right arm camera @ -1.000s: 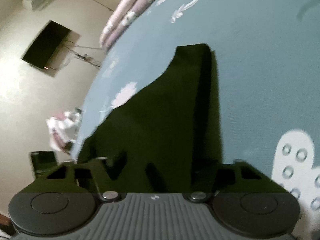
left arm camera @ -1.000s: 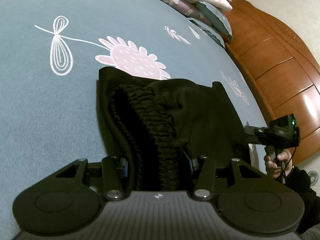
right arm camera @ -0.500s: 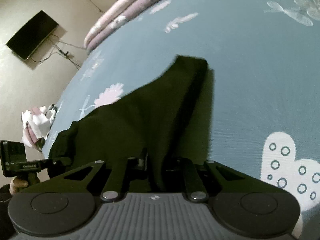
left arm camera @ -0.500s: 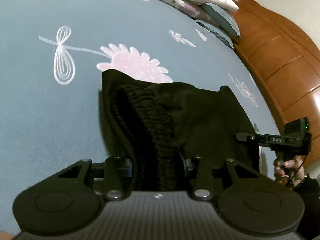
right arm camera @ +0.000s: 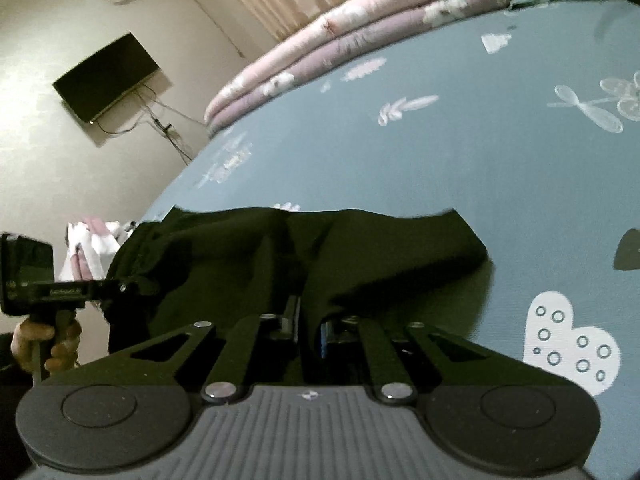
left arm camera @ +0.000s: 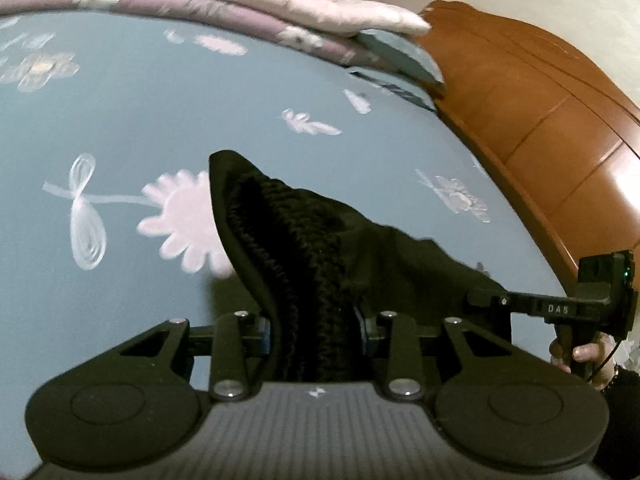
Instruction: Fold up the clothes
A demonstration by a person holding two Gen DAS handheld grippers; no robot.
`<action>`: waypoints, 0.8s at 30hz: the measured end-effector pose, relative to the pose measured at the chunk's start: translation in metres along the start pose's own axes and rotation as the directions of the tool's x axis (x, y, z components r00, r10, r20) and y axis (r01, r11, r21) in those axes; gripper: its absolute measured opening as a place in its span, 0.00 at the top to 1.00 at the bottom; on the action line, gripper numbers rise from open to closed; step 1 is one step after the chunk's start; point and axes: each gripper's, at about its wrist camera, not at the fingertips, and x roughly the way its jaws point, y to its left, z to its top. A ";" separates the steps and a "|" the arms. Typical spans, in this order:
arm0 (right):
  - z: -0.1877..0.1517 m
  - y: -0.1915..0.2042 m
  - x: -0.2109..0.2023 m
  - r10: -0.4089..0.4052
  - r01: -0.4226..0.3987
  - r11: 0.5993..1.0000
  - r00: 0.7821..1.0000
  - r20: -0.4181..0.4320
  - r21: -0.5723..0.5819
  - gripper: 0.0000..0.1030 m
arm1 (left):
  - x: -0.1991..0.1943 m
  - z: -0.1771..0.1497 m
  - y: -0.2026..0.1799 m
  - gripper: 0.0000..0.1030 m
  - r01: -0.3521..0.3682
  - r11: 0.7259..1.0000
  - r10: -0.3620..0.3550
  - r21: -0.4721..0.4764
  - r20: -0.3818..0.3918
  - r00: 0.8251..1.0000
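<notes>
A black garment [left arm camera: 320, 248] with a gathered elastic waistband hangs lifted over the blue patterned bed sheet [left arm camera: 132, 104]. My left gripper [left arm camera: 312, 324] is shut on the waistband end, the ruffled band bunched between its fingers. In the right wrist view the same black garment [right arm camera: 320, 248] stretches across the frame, and my right gripper [right arm camera: 310, 324] is shut on its cloth edge. Each gripper shows in the other's view: the right gripper [left arm camera: 476, 300] held by a hand at the far right, the left gripper [right arm camera: 148, 286] at the far left.
Folded pink and purple quilts [left arm camera: 224, 0] and pillows lie along the far side of the bed. A wooden headboard [left arm camera: 540, 100] rises on the right. A wall television [right arm camera: 106, 76] and a small pile of pale clothes [right arm camera: 90, 244] lie beyond the bed edge.
Both grippers have risen and pulled apart, lifting the garment off the sheet and stretching it out between them. The views now tilt up toward the quilts and headboard.
</notes>
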 end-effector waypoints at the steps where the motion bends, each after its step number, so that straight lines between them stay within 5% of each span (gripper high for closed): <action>1: -0.001 0.001 -0.005 -0.009 0.009 1.000 1.000 0.009 -0.013 0.90 | 0.001 0.004 -0.007 0.68 0.001 1.000 -0.001 0.014 0.002 1.000; 11: -0.005 -0.003 -0.064 -0.077 0.081 0.996 0.987 0.138 -0.024 0.90 | 0.039 0.045 -0.088 0.68 0.047 0.986 -0.047 0.157 -0.009 0.999; 24: -0.017 -0.049 -0.160 -0.227 0.208 0.974 0.911 0.345 0.093 0.89 | 0.152 0.097 -0.237 0.68 0.167 0.927 -0.144 0.336 -0.094 0.985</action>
